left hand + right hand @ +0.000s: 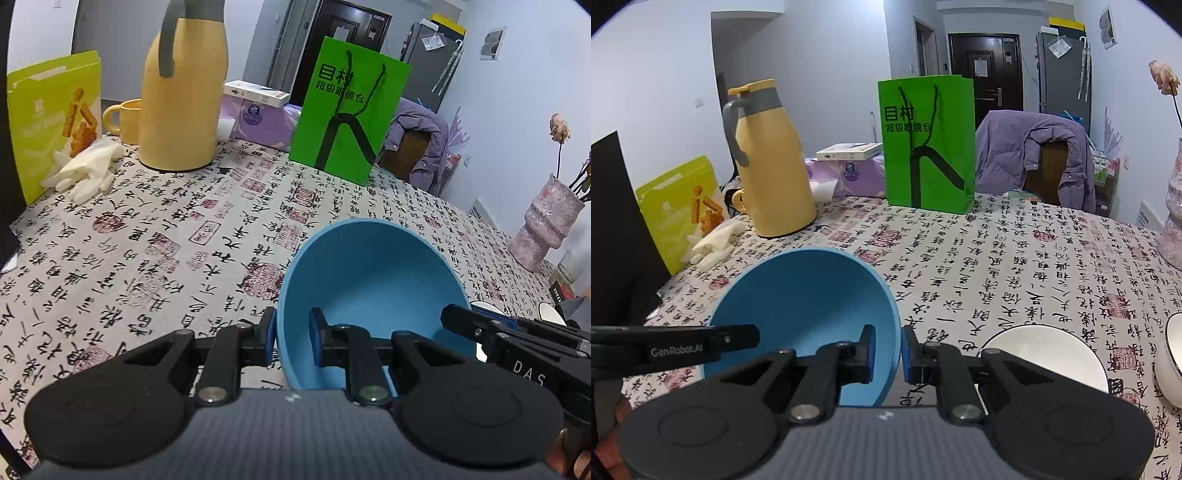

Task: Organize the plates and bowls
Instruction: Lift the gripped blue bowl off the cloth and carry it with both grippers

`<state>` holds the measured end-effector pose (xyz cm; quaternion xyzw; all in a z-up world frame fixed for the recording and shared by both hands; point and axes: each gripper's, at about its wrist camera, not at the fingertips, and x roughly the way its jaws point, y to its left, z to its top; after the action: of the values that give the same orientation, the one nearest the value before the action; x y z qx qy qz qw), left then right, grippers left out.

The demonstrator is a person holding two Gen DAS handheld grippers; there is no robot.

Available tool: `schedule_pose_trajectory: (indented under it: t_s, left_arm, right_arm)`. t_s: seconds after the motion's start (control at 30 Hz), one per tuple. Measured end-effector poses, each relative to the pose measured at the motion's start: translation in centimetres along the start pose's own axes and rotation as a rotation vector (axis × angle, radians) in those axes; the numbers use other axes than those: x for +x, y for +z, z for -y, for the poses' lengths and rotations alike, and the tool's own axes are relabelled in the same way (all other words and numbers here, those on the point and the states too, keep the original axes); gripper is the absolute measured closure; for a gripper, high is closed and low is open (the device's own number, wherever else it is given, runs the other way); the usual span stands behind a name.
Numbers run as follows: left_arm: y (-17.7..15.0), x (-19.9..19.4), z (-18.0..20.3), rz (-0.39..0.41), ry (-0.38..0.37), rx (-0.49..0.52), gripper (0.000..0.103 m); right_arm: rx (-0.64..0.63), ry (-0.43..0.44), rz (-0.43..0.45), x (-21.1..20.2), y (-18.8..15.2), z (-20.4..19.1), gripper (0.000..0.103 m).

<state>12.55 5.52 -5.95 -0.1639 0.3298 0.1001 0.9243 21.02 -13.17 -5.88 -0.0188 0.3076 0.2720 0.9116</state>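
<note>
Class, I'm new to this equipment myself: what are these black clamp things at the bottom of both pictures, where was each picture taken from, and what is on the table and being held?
No robot here: a person holds a two-fingered tool in each hand, each carrying a wide-angle camera looking along its fingers. One picture comes from the left tool, the other from the right tool. Both pinch the rim of one tilted blue bowl, on opposite sides. On the calligraphy tablecloth stand a yellow thermos jug, a green paper bag, a snack box, pale gloves and white bowls.
</note>
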Motion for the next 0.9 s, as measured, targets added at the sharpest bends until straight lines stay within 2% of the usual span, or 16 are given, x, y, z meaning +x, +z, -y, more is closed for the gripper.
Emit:
schedule_pose_trajectory:
  t_s: [0.57,0.9]
  left_arm:
    - [-0.8,-3.7,-2.5,0.044,0.016,-0.008,0.084]
    - [-1.7,-5.5,-5.3,0.064,0.022,-0.044,0.084]
  right_arm:
    - [-0.014,0.025,0.021,-2.0,-0.6,-3.4,0.089]
    - [-0.025,0.044,0.017,-2.4,-1.4,-6.1,0.089]
